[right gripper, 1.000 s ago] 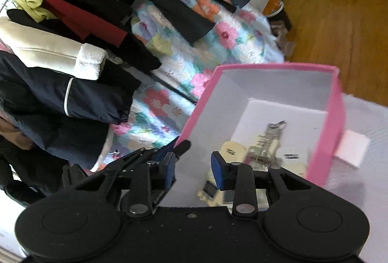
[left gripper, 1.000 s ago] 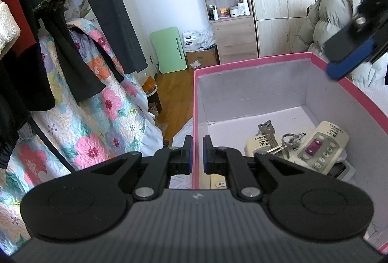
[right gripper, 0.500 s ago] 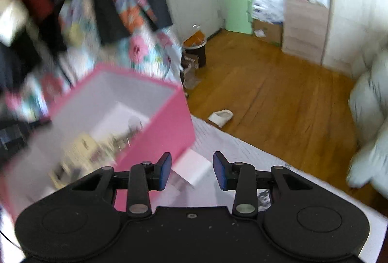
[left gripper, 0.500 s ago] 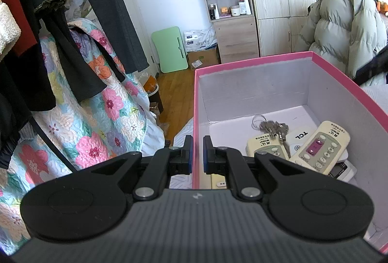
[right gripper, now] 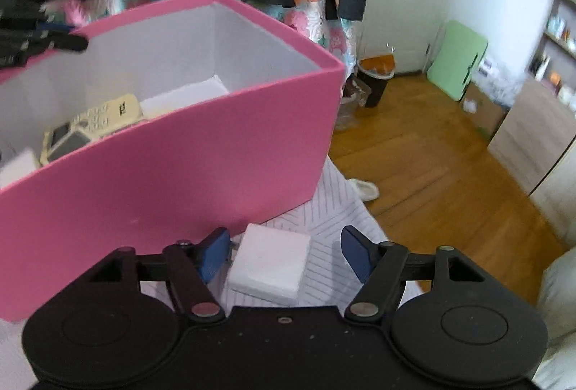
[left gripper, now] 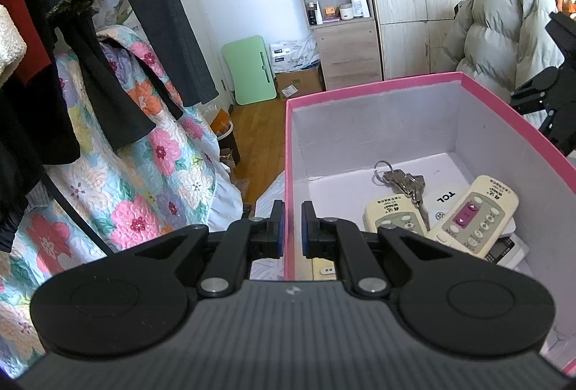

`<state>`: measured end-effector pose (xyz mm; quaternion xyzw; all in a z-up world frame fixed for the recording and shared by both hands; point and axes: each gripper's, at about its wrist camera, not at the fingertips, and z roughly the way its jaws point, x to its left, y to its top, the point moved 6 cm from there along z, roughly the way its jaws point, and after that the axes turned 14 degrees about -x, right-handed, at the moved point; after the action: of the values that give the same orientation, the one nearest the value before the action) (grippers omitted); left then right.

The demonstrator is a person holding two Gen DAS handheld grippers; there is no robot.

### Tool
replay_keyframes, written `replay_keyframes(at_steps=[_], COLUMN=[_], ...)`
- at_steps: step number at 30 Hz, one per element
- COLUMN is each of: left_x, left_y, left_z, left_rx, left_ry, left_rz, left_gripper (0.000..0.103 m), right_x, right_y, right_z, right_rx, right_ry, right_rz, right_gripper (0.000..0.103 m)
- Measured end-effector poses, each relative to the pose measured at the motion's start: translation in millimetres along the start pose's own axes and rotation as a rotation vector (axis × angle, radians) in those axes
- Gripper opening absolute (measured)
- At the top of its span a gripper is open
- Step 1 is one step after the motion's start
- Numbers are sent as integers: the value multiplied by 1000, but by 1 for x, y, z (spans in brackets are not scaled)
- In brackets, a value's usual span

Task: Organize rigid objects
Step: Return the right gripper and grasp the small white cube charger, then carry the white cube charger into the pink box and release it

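Right gripper (right gripper: 284, 255) jaws just been opening, now wide, white block (right gripper: 268, 264) between them, untouched, lying just beside pink box (right gripper: 180, 152). Left gripper (left gripper: 291, 224) clamped on box wall. Step: approach. Next: lower, centre, squeeze, lift into box.

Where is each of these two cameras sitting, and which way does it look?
Left wrist: on the left gripper, looking along its fingers into the pink box at remotes and keys; its fingers pinch the box wall.
Right wrist: on the right gripper, looking down at a white block outside the box; its fingers have just been opening and straddle the block without touching it.
Both see the box and remotes.
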<state>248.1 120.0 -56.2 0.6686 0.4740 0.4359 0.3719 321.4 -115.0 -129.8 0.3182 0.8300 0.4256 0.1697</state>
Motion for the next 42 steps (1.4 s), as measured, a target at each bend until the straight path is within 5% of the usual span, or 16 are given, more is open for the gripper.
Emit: replay_keyframes(at_steps=[12, 18, 28, 36, 42], left_x=[1, 2, 4, 5, 5], left_y=[0, 0, 0, 0, 0], left_z=[1, 1, -1, -3, -2], left_rx=[4, 2, -11, -13, -12], left_ry=[-4, -5, -7, -8, -10], left_rz=[-1, -5, -11, -12, -15], left_gripper=[7, 7, 7, 7, 7], right_x=[22, 36, 79, 100, 100], right_y=[-22, -13, 69, 120, 111], right_z=[-33, -72, -116, -17, 52], right_rx=[-81, -149, -308, -71, 62], right_ry=[-61, -141, -116, 94, 82], right_rz=[228, 197, 136, 479, 649], right_gripper=[61, 61, 61, 61, 61])
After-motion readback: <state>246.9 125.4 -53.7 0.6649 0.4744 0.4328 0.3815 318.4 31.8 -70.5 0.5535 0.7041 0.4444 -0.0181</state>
